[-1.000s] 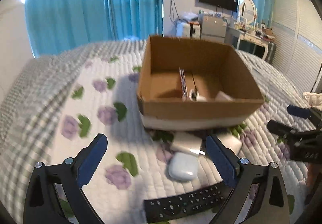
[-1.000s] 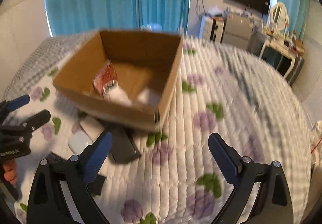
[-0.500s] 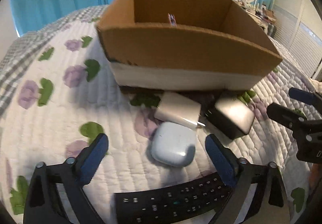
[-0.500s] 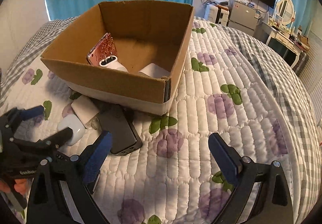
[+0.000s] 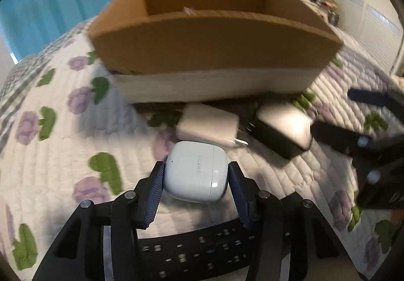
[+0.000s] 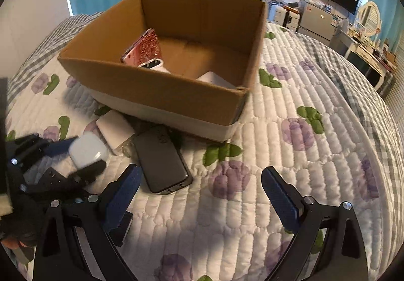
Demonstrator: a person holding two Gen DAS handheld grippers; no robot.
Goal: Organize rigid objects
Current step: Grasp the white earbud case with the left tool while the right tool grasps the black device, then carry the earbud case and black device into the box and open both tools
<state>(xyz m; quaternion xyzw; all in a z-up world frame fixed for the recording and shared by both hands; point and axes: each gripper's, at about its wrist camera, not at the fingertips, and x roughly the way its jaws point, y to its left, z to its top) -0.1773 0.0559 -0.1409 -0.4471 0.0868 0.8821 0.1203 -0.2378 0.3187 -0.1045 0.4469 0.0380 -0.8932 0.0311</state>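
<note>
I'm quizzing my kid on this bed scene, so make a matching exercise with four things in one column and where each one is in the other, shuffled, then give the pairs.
Things:
1. white earbuds case
2. black power bank
3. red patterned card
4. black remote

Places:
A. inside the cardboard box
B. under the left gripper
C. between the left gripper's fingers
D. on the quilt, near the right gripper

Pairs: 1-C, 2-D, 3-A, 4-B

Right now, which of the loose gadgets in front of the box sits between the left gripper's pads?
The pale-blue rounded earbud case; the white plug charger and black power bank lie farther off, ungripped.
</note>
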